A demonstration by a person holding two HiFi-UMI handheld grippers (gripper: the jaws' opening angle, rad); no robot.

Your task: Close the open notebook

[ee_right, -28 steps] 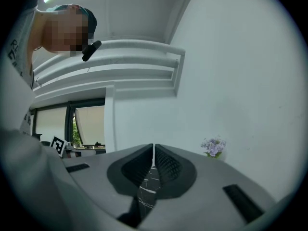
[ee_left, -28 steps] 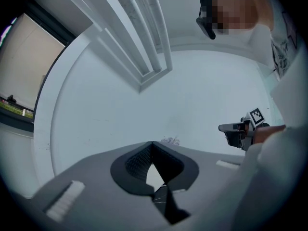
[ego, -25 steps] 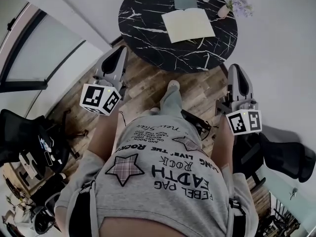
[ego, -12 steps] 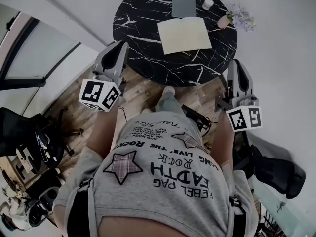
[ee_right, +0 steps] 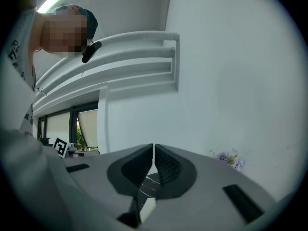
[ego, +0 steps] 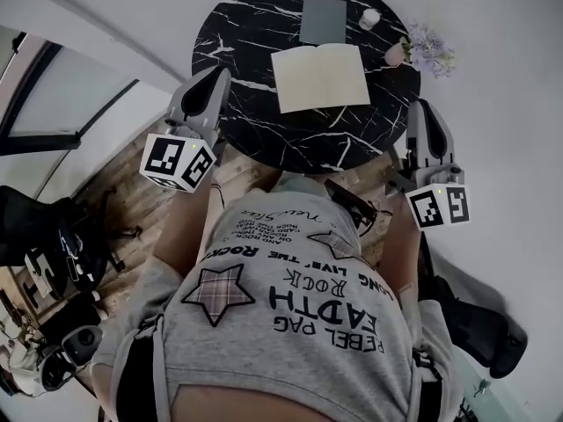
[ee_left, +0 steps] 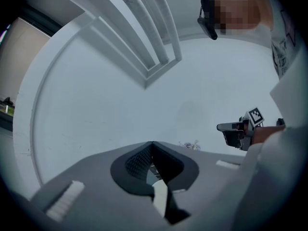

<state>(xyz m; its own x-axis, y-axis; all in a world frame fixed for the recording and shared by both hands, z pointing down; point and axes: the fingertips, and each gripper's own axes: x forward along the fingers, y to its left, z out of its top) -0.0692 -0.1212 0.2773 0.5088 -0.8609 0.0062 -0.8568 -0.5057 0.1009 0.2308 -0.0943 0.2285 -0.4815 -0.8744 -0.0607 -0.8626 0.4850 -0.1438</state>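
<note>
An open notebook (ego: 320, 77) with cream pages lies flat on the round black marble table (ego: 246, 51) at the top of the head view. My left gripper (ego: 214, 79) is level over the table's near left rim, left of the notebook and apart from it; its jaws are shut and empty (ee_left: 152, 144). At the table's near right rim, my right gripper (ego: 423, 111) is also clear of the notebook, jaws shut with nothing between them (ee_right: 153, 147). In both gripper views a strip of the table and a pale corner show below the jaws.
Beyond the open notebook lie a closed grey notebook (ego: 323, 18) and a small white cup (ego: 370, 18); a vase of purple flowers (ego: 427, 49) stands at its right. Black office chairs stand on the floor at left (ego: 44, 236) and right (ego: 479, 328). A white wall is behind the table.
The person has stepped toward the table. Both grippers moved forward with them, from over the wooden floor to the table's near rim. The notebook has not been touched.
</note>
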